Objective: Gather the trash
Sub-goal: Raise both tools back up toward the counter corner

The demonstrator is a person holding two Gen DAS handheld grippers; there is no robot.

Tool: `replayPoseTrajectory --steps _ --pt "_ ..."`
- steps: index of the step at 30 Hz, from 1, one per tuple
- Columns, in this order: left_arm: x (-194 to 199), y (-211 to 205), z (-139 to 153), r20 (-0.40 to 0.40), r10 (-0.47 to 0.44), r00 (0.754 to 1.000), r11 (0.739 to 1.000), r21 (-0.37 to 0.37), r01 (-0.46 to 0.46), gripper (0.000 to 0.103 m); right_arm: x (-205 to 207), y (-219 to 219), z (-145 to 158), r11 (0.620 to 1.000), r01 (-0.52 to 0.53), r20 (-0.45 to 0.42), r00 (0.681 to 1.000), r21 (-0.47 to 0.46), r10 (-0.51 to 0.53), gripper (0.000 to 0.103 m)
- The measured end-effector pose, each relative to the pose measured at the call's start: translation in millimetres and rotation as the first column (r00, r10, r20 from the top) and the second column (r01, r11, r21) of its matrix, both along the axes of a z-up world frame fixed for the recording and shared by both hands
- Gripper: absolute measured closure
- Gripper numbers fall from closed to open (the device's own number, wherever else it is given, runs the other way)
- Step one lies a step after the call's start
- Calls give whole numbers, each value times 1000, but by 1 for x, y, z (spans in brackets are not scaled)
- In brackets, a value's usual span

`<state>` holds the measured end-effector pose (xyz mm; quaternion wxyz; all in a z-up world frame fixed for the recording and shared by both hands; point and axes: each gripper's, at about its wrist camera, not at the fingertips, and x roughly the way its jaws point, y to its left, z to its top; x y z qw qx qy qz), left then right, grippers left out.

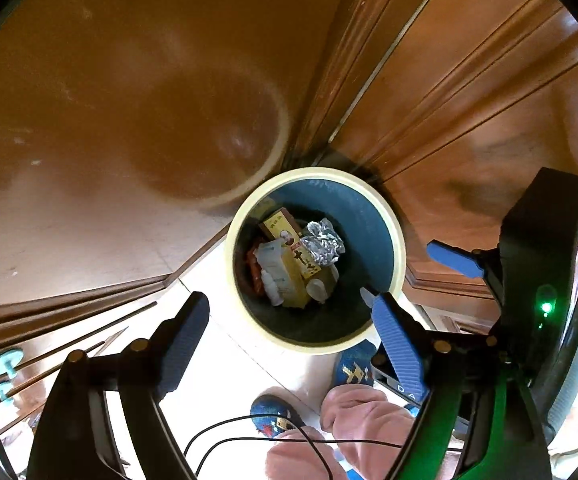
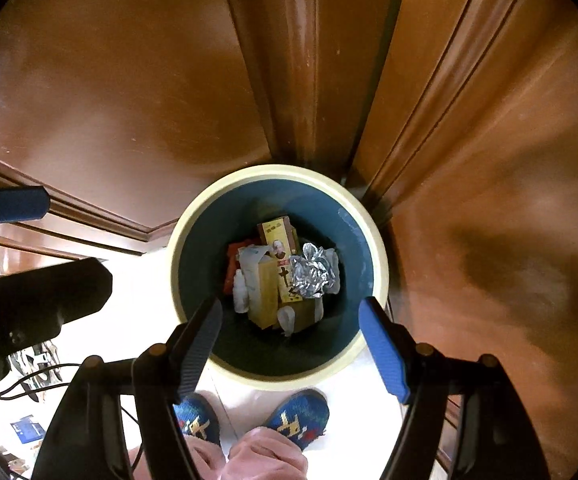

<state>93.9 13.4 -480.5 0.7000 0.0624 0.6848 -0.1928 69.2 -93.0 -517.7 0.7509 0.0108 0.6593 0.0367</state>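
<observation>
A round bin (image 1: 369, 232) with a cream rim and blue inside stands on the floor against wooden panels. In it lie a yellow box (image 1: 289, 248), a crumpled foil ball (image 1: 323, 242), a white bottle (image 1: 271, 284) and a red wrapper. My left gripper (image 1: 289, 320) hangs open above the bin's near edge, empty. The right wrist view shows the same bin (image 2: 209, 240), foil ball (image 2: 313, 270) and yellow box (image 2: 277, 236) straight below my right gripper (image 2: 289, 320), which is open with nothing between its fingers. The two grippers hang side by side.
Brown wooden cabinet doors (image 2: 129, 100) surround the bin at the back and sides. A person's blue patterned slippers (image 2: 297, 416) and pink trouser knees (image 1: 357, 412) are just in front of the bin on pale floor tiles. Black cables (image 1: 257, 436) trail below.
</observation>
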Motion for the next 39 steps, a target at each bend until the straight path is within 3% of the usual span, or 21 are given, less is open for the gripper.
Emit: replayPoseTrajectory --steps 13,21,26,33,36,39 --pt "-16 6 69 25 0 1000 1000 5 0 20 -15 -4 71 1000 23 -8 1000 -3 -23 31" --pt "-36 10 150 53 -7 999 1000 1 7 20 -33 -8 138 1000 27 -39 999 13 -27 31" --pt "-51 12 211 73 -6 997 1000 -20 7 20 -41 -6 198 1000 -22 -38 999 -6 22 31" --pt "-59 18 302 190 -5 982 1000 -25 10 18 -38 -9 277 997 -75 15 997 -3 75 31" --pt "-55 20 341 266 6 964 1000 -29 2 18 -33 -13 318 996 -88 66 994 18 87 31" --pt "-49 23 385 366 8 931 1000 -24 0 18 -28 -13 356 994 -108 136 985 8 106 31"
